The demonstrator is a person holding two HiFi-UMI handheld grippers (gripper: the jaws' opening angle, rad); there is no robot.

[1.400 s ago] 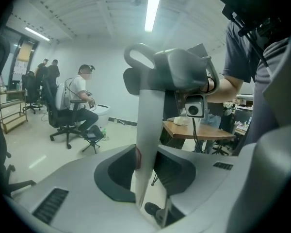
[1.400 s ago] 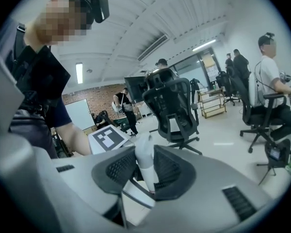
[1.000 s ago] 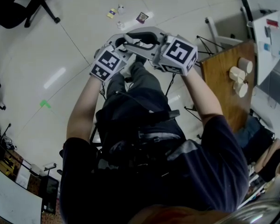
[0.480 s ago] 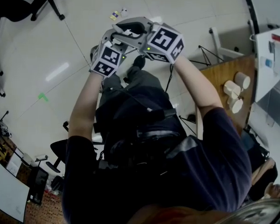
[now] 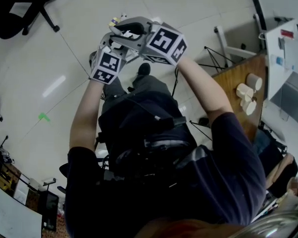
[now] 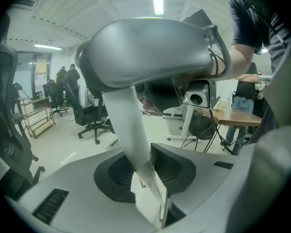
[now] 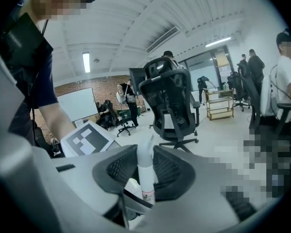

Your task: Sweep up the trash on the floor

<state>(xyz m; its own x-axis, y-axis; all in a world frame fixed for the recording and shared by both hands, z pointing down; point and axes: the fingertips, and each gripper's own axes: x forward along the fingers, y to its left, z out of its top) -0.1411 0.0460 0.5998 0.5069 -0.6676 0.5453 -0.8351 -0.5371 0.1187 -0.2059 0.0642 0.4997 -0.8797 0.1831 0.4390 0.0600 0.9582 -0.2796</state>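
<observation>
In the head view both grippers are held out in front of the person's body, close together over the pale floor. My left gripper [image 5: 114,42] is shut on a white handle [image 6: 131,130] that rises to a broad grey dustpan body [image 6: 145,47]. My right gripper [image 5: 133,31] has a thin white handle [image 7: 145,174] upright between its pads, and its jaws are closing on it. The grey pan [image 5: 134,26] shows between the two marker cubes. A few bits of trash [image 5: 120,18] peek out just beyond the grippers; the rest is hidden behind them.
A black office chair [image 5: 20,4] stands at the far left. To the right is a wooden table [image 5: 236,78] with paper cups [image 5: 246,92]. A green tape mark [image 5: 43,117] is on the floor. Another office chair [image 7: 167,96] and several people stand farther off.
Both grippers have moved forward, away from the body and up the picture, together with what they hold. The trash that lay beyond them is now mostly covered by them.
</observation>
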